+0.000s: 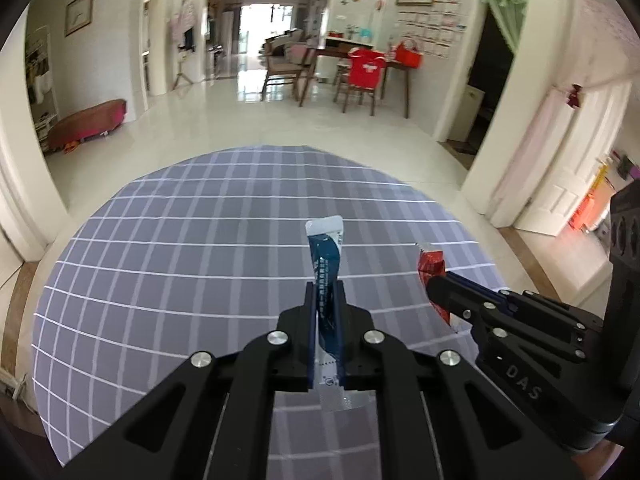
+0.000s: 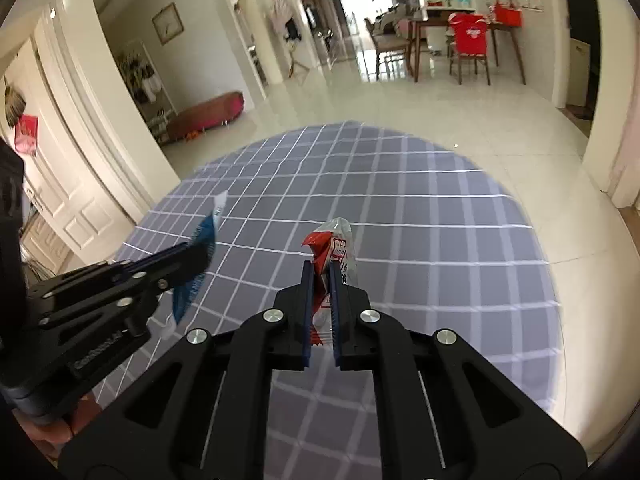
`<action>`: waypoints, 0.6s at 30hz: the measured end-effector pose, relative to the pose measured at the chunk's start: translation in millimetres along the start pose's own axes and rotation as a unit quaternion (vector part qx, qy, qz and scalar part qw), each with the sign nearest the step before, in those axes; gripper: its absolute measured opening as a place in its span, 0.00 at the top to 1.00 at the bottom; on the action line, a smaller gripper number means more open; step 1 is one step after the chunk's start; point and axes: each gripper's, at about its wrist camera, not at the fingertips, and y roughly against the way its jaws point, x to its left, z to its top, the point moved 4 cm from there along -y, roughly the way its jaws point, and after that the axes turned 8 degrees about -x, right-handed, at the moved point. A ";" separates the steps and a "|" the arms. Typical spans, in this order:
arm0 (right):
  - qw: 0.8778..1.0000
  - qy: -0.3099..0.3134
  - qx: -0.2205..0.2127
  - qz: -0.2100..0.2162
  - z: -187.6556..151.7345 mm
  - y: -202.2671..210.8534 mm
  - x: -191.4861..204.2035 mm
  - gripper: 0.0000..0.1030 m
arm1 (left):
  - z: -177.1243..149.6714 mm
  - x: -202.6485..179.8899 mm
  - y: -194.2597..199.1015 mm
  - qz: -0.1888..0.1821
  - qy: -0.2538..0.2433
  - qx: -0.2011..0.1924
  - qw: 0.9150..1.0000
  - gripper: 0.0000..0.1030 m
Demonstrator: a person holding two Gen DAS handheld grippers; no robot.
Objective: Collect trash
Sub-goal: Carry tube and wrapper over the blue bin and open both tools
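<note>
My left gripper (image 1: 325, 286) is shut on a blue and white wrapper (image 1: 326, 248), which sticks up between the fingers above the table. My right gripper (image 2: 320, 266) is shut on a red and white wrapper (image 2: 332, 242), also held above the table. In the left wrist view the right gripper (image 1: 434, 280) comes in from the right with the red wrapper (image 1: 431, 262). In the right wrist view the left gripper (image 2: 196, 248) comes in from the left with the blue wrapper (image 2: 204, 232). The two grippers are side by side, apart.
A table with a grey cloth with white grid lines (image 1: 180, 260) lies under both grippers; it also shows in the right wrist view (image 2: 440, 260). Beyond is a glossy tiled floor (image 1: 280, 120), a dining table with chairs (image 1: 360, 72) and white door frames (image 1: 560, 152).
</note>
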 end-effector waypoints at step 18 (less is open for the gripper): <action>0.982 -0.120 -0.115 -0.089 -57.7 211.2 -165.5 0.93 | -54.6 -237.9 34.3 -0.120 -0.139 0.010 0.983 0.93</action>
